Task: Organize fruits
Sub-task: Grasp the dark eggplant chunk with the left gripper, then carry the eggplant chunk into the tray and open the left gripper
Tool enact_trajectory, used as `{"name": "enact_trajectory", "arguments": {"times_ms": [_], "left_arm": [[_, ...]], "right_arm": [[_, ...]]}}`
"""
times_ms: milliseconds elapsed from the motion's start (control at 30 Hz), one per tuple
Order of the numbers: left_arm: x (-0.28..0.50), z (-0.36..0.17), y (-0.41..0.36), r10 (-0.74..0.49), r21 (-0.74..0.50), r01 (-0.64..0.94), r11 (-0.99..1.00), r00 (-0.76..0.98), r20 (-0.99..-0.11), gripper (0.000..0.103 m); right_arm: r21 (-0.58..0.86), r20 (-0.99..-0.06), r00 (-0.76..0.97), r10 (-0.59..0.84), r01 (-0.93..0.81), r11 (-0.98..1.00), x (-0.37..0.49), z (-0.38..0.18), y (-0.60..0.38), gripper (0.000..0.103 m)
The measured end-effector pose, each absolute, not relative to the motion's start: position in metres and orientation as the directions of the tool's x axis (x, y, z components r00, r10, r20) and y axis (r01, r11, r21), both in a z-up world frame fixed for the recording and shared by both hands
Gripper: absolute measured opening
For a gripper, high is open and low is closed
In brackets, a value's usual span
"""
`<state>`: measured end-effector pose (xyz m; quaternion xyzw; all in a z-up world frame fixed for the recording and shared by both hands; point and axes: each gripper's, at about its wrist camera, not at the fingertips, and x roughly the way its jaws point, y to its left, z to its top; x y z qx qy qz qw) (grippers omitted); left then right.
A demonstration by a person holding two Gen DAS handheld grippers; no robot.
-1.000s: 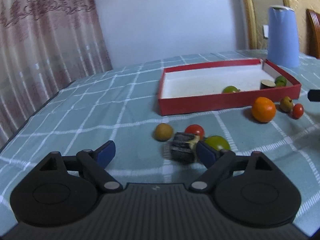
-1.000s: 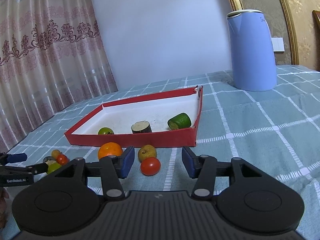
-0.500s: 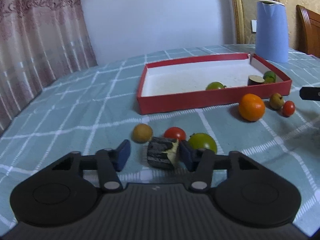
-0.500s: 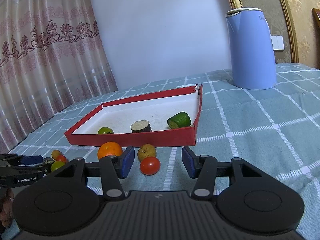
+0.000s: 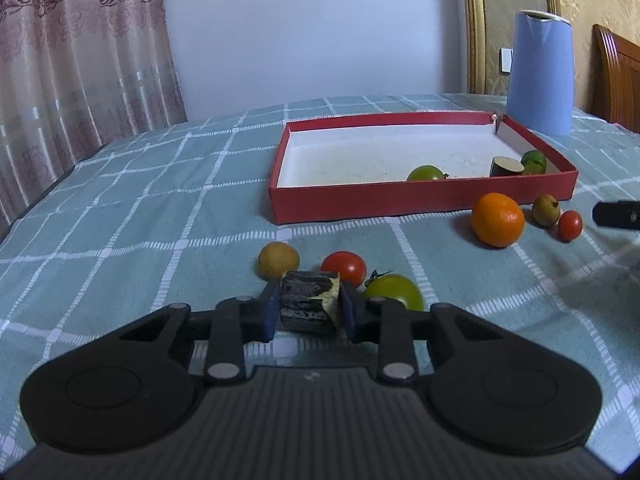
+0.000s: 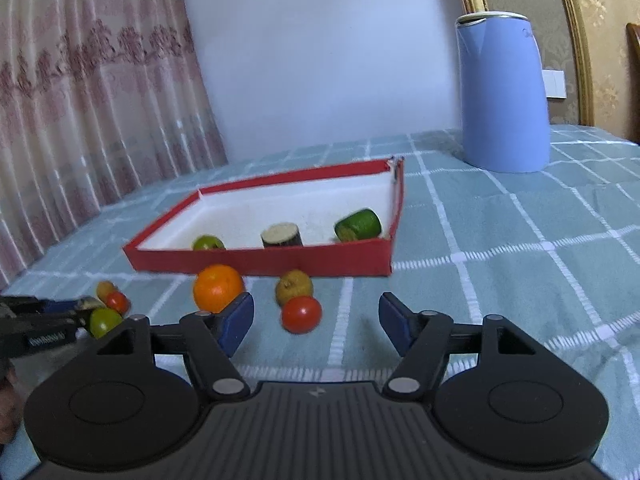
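Note:
My left gripper (image 5: 307,307) is shut on a dark, black-skinned fruit chunk (image 5: 308,302) low over the tablecloth. Just beyond it lie a tan round fruit (image 5: 278,260), a red tomato (image 5: 345,267) and a green tomato (image 5: 394,297). The red tray (image 5: 420,196) holds a green tomato (image 5: 426,173), a dark cut piece (image 5: 506,166) and a green piece (image 5: 534,161). My right gripper (image 6: 316,322) is open, with a red tomato (image 6: 301,314) between its fingers and just ahead; an orange (image 6: 218,287) and a small pear-like fruit (image 6: 293,286) lie beyond.
A blue kettle (image 6: 502,96) stands behind the tray on the checked green tablecloth (image 5: 132,208). A curtain (image 5: 80,60) hangs at the left past the table edge. A wooden chair (image 5: 616,80) is at the far right. The left gripper shows at the left of the right wrist view (image 6: 44,320).
My left gripper has closed from open onto the dark fruit chunk. My right gripper stayed open and moved slightly closer to the red tomato.

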<state>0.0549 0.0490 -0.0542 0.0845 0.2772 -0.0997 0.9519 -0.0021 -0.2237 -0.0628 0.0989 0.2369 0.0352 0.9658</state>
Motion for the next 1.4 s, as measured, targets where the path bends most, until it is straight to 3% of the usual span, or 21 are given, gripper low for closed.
{"name": "enact_trajectory", "arguments": {"times_ms": [467,933,1233,1400], "left_arm": [[0.055,-0.054,0.052,-0.131,0.095,0.215,0.972,0.833,-0.538,0.027],[0.050,-0.048,0.055,-0.109,0.093,0.180,0.979,0.853,-0.511,0.027],[0.058,-0.001,0.042,-0.103,0.119,0.166,0.979,0.905,-0.413,0.027],[0.094,0.015,0.022,-0.100,0.130,0.165,0.978,0.910,-0.402,0.027]], "right_arm": [[0.152,-0.530,0.844,0.080,0.003,0.988,0.006,-0.070,-0.214,0.069],[0.156,-0.532,0.843,0.075,0.010,0.988,0.007,-0.070,-0.215,0.069],[0.168,-0.524,0.847,0.087,0.002,0.986,0.005,-0.070,-0.217,0.069],[0.183,-0.521,0.848,0.097,0.000,0.983,0.005,-0.070,-0.219,0.069]]}}
